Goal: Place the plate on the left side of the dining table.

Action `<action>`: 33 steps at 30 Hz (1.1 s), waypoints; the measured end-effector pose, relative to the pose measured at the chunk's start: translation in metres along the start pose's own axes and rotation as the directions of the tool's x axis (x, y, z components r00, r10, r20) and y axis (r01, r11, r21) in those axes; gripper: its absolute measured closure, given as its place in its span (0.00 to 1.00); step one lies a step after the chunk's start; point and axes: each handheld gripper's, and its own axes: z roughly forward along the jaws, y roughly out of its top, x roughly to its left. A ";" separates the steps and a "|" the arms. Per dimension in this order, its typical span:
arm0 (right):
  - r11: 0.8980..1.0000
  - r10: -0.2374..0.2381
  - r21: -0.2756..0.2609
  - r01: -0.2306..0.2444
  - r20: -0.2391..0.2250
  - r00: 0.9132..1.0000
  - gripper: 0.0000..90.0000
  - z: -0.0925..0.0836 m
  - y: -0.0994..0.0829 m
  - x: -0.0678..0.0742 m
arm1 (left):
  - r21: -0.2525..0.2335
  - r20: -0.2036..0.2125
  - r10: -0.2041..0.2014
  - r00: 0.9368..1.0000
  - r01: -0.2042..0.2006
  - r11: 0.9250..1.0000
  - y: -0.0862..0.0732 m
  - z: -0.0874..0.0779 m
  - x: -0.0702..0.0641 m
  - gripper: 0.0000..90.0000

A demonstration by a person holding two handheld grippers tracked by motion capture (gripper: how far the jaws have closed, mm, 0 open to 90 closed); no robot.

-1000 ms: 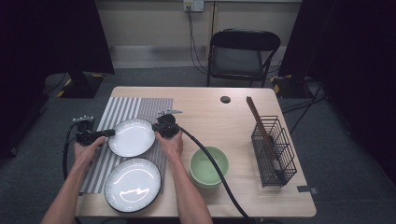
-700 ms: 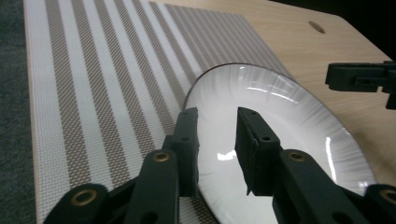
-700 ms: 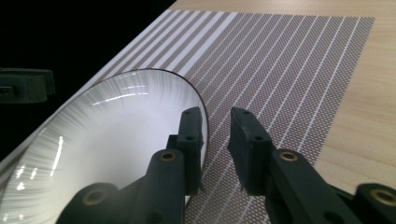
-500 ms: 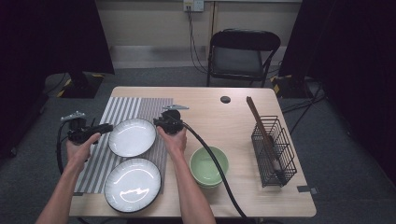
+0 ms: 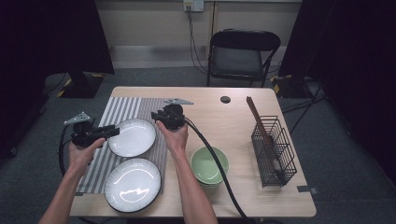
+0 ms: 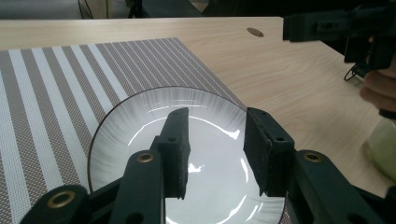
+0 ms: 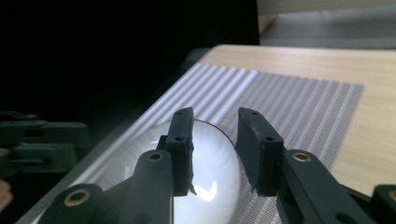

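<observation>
Both grippers have let go of the far plate and drawn back from it. In the high view the left gripper [image 5: 108,132] sits left of centre, just off the left rim of the far plate [image 5: 134,136]; a second ago it was against that rim. The right gripper [image 5: 159,116] is at the plate's upper right edge, its hand [image 5: 175,137] beside the rim. Their jaws have just been opening, with nothing between them. The plate lies flat on the striped placemat [image 5: 121,112], in the left half of the frame, above the near plate [image 5: 133,184]. My reading is that the plate has been set down on the mat and that this placing step is done. A green bowl [image 5: 209,164] stands right of centre, and a wire rack [image 5: 273,149] at the right.

Seen from the left gripper view, the jaws stand apart with an empty gap, and the plate [image 6: 187,154] lies on the mat below them in the lower middle of the frame. The other gripper is at the upper right.

From the right gripper view, the jaws are likewise apart and hold nothing; the plate [image 7: 210,168] lies under them at lower centre, on the placemat [image 7: 289,107].

No brand, label or writing can be read in any view.
</observation>
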 end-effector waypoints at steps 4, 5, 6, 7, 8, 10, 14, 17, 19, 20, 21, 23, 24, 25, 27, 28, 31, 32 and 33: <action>0.999 -0.037 -0.003 0.037 -0.031 0.999 0.70 -0.010 0.011 0.009 | -0.002 0.001 0.018 1.000 -0.018 1.000 0.004 -0.004 -0.008 0.66; 0.999 -0.043 0.004 0.043 -0.031 0.999 0.69 -0.012 0.015 0.010 | -0.003 -0.002 0.026 1.000 -0.026 1.000 0.005 -0.005 -0.010 0.65; 0.999 -0.048 0.010 0.049 -0.034 0.998 0.68 -0.015 0.018 0.011 | -0.006 0.000 0.032 0.999 -0.032 0.999 0.006 -0.006 -0.013 0.65; 0.998 -0.056 0.015 0.057 -0.042 0.998 0.67 -0.018 0.021 0.011 | -0.009 0.004 0.040 0.999 -0.040 0.999 0.007 -0.007 -0.015 0.65; 0.998 -0.062 0.014 0.063 -0.036 0.997 0.67 -0.021 0.023 0.012 | -0.013 0.010 0.041 0.999 -0.041 0.999 0.007 -0.008 -0.018 0.65; 0.997 -0.073 0.014 0.074 -0.042 0.996 0.65 -0.029 0.028 0.011 | -0.007 0.008 0.059 0.998 -0.059 0.998 0.009 -0.008 -0.023 0.63; 0.996 -0.086 0.029 0.088 -0.050 0.995 0.60 -0.045 0.036 0.010 | -0.011 -0.006 0.079 0.997 -0.079 0.997 0.008 -0.009 -0.034 0.60; 0.993 -0.108 0.040 0.110 -0.048 0.993 0.58 -0.058 0.039 0.005 | 0.001 0.012 0.091 0.996 -0.091 0.996 0.004 -0.007 -0.040 0.58; 0.992 -0.117 0.041 0.119 -0.048 0.992 0.58 -0.067 0.041 0.000 | 0.011 0.011 0.099 0.995 -0.099 0.995 0.001 -0.006 -0.044 0.57; 0.990 -0.130 0.047 0.132 -0.044 0.991 0.58 -0.072 0.041 -0.002 | 0.012 0.015 0.100 0.995 -0.100 0.995 -0.001 -0.006 -0.046 0.56; 0.989 -0.135 0.056 0.137 -0.041 0.990 0.57 -0.077 0.041 -0.005 | 0.018 0.012 0.106 0.994 -0.107 0.994 -0.002 -0.005 -0.048 0.55; 0.986 -0.139 0.084 0.143 -0.053 0.989 0.56 -0.086 0.040 -0.012 | 0.022 0.026 0.110 0.994 -0.111 0.994 -0.006 -0.002 -0.055 0.52; 0.986 -0.145 0.078 0.147 -0.037 0.989 0.56 -0.095 0.039 -0.016 | 0.021 0.038 0.117 0.992 -0.118 0.993 -0.007 -0.001 -0.057 0.51; 0.987 -0.141 0.067 0.143 -0.035 0.989 0.56 -0.100 0.039 -0.019 | 0.030 0.033 0.133 0.991 -0.134 0.991 -0.009 0.001 -0.061 0.51; 0.991 -0.125 0.052 0.127 -0.044 0.991 0.56 -0.112 0.036 -0.028 | 0.038 0.047 0.138 0.989 -0.140 0.989 -0.011 0.002 -0.066 0.50; 0.990 -0.131 0.054 0.132 -0.035 0.991 0.56 -0.117 0.034 -0.031 | 0.036 0.050 0.133 0.990 -0.135 0.990 -0.011 0.002 -0.069 0.50; 0.988 -0.134 0.068 0.136 -0.038 0.990 0.55 -0.129 0.026 -0.040 | 0.036 0.043 0.140 0.989 -0.141 0.989 -0.016 0.002 -0.076 0.48; 0.987 -0.142 0.071 0.145 -0.042 0.989 0.55 -0.134 0.022 -0.042 | 0.043 0.046 0.147 0.988 -0.149 0.988 -0.017 0.002 -0.078 0.47; 0.987 -0.142 0.071 0.145 -0.042 0.989 0.55 -0.134 0.022 -0.042 | 0.043 0.046 0.147 0.988 -0.149 0.988 -0.017 0.002 -0.078 0.47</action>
